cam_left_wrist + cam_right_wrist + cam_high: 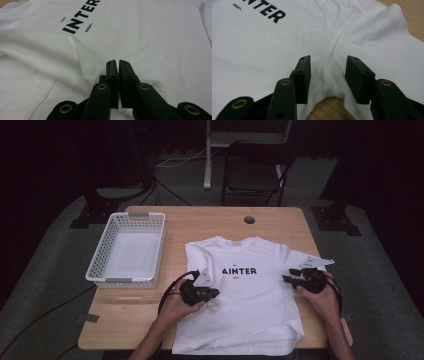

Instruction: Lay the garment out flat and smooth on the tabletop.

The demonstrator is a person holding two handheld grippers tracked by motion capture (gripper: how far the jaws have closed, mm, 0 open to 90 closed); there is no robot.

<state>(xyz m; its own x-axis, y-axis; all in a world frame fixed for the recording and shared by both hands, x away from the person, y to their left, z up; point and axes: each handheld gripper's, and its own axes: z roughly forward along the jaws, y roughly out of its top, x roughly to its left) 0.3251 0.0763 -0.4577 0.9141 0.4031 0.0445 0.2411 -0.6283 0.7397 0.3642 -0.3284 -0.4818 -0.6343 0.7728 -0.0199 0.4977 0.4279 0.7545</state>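
Bare forearms, two matte black handheld grippers.
Left gripper (212, 293) wears a grey three-cornered plate; right gripper (289, 275) too; brass-ringed screw holes, looping black cables.

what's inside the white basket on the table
The white basket beside the T-shirt looks empty in the high view: its pale floor shows bare. The strip just behind its near wall is hidden, so something flat there cannot be ruled out.

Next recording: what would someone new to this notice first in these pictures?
A white T-shirt with black lettering lies spread face-up over the wooden table, its hem toward the person. A hand-held gripper sits at each side: the left gripper, jaws shut, lies over the folded-in sleeve, and the right gripper, jaws open, straddles the underarm seam. A white plastic basket stands at the left.
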